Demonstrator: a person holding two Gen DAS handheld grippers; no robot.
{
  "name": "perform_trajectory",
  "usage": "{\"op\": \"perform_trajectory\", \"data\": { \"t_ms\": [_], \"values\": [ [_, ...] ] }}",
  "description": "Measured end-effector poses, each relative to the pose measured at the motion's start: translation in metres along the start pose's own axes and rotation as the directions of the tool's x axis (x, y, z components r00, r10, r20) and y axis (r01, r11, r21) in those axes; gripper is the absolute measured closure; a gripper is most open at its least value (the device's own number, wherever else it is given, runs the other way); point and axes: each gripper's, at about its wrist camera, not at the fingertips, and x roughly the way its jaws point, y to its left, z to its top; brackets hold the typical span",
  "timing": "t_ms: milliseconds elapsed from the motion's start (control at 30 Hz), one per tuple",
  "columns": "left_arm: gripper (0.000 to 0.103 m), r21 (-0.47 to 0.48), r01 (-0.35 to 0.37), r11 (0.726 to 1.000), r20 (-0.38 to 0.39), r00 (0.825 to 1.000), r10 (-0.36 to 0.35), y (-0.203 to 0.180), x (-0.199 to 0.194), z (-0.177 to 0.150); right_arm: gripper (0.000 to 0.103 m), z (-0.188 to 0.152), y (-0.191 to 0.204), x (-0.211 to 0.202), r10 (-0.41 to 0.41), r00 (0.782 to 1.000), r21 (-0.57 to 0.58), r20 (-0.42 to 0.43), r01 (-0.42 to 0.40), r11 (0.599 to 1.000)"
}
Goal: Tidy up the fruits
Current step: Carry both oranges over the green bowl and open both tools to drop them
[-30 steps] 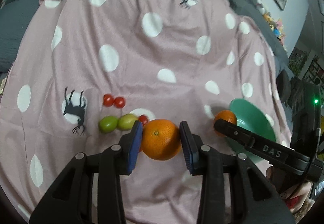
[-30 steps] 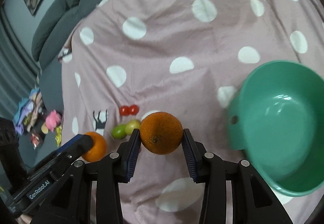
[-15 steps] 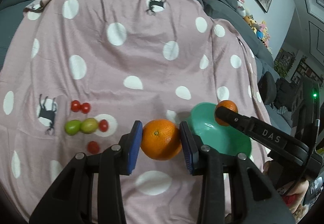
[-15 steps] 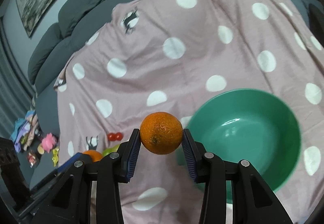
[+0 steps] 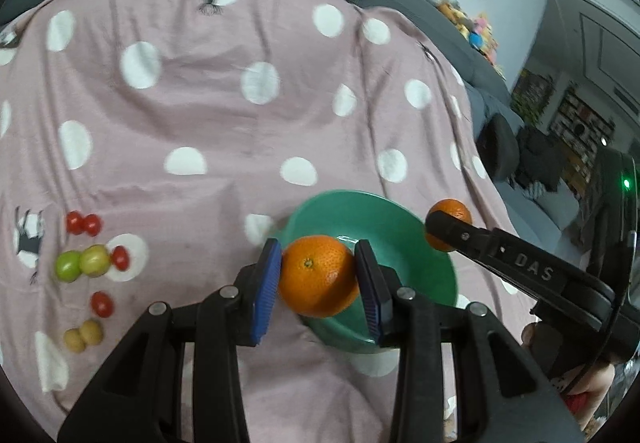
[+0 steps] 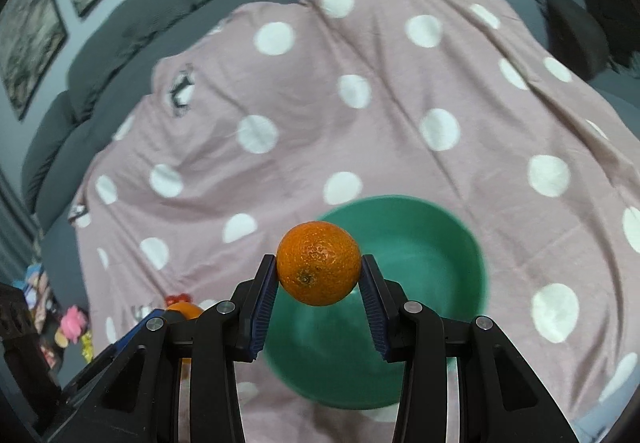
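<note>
left gripper (image 5: 318,277) pinching an orange (image 5: 319,275) over green bowl (image 5: 416,243), right gripper (image 6: 319,275) pinching second orange (image 6: 319,263) above bowl, small fruits (image 5: 86,261) on polka-dot blanket (image 5: 224,115)

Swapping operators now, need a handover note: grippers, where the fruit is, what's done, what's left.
Left gripper: shut on a round orange, held above the near rim of the green plastic bowl.
Right gripper: shut on a second round orange, also over the bowl.
Bowl sits on the pink polka-dot blanket; nothing visible inside it.
Left on the blanket: red cherry tomatoes, two green fruits, two small tan fruits.
Done: both oranges picked. Left: drop them in, then likely the small fruit.
</note>
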Motion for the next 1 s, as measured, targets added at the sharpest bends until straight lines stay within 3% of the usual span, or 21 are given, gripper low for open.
{"op": "perform_trajectory", "data": {
  "t_ms": [333, 533, 667, 700, 767, 833, 1000],
  "values": [
    [0.066, 0.093, 0.034, 0.995, -0.075, 0.997, -0.027, -0.035, 0.042, -0.007, 0.06, 0.003, -0.031, 0.01, -0.097, 0.995, 0.043, -0.038, 0.098, 0.994],
    [0.065, 0.122, 0.018, 0.992, -0.117, 0.993, -0.004, -0.04, 0.062, -0.009, 0.06, 0.002, -0.038, 0.018, -0.079, 0.995, 0.053, -0.066, 0.083, 0.995],
    [0.059, 0.099, 0.082, 0.992, -0.148, 0.987, -0.066, -0.036, 0.066, -0.011, 0.059, -0.002, -0.033, 0.031, -0.112, 0.987, 0.024, -0.118, 0.115, 0.993],
    [0.054, 0.082, 0.089, 0.993, -0.133, 0.988, -0.078, -0.034, 0.064, -0.01, 0.058, -0.002, -0.032, 0.032, -0.122, 0.985, 0.016, -0.124, 0.125, 0.992],
    [0.04, 0.076, 0.055, 0.996, -0.089, 0.995, -0.048, -0.03, 0.054, -0.008, 0.041, -0.002, -0.032, 0.032, -0.123, 0.986, 0.023, -0.115, 0.126, 0.992],
    [0.037, 0.08, 0.035, 0.996, -0.064, 0.997, -0.03, -0.025, 0.045, -0.004, 0.034, -0.001, -0.032, 0.027, -0.101, 0.99, 0.038, -0.096, 0.105, 0.994],
    [0.035, 0.024, -0.022, 0.999, -0.023, 0.999, 0.022, 0.013, 0.009, 0.003, 0.034, 0.001, -0.018, 0.019, -0.101, 0.994, 0.013, -0.051, 0.102, 0.995]
  ]
}}
